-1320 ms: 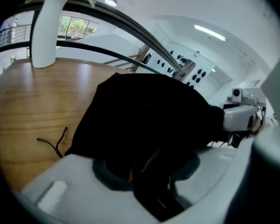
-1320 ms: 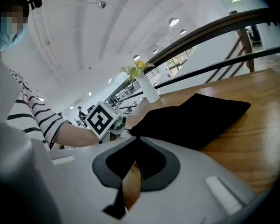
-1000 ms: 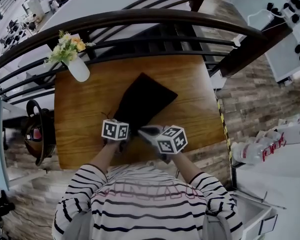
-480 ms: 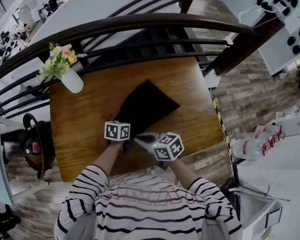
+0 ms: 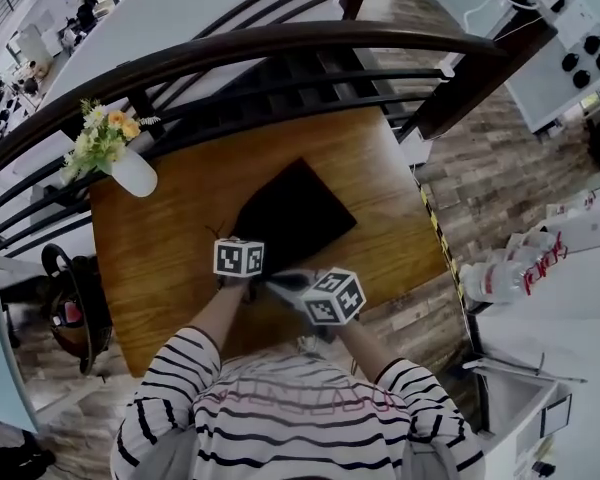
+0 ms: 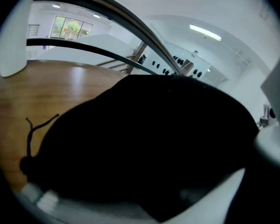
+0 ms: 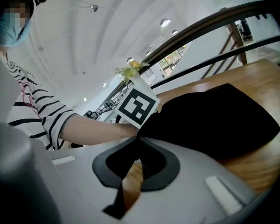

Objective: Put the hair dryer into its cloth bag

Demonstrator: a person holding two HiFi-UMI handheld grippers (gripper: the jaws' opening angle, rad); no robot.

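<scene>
- Black cloth bag (image 5: pixel 292 213) lay mid-way across the worktop (image 5: pixel 170 238).
- Right tongs (image 7: pixel 137 143) pinched its near edge.
- Left tongs (image 5: pixel 238 260) stood apart, just widening, the bag's bulk between them.

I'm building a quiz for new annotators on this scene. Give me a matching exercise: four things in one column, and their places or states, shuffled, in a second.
Things
1. black cloth bag
2. white vase of flowers
3. dark railing
4. right gripper

Places or states
A. on the far left corner of the wooden table
B. jaws closed on the bag's near end
C. curves beyond the table's far edge
D. lies across the table's middle

Pairs: 1-D, 2-A, 3-C, 4-B
</scene>
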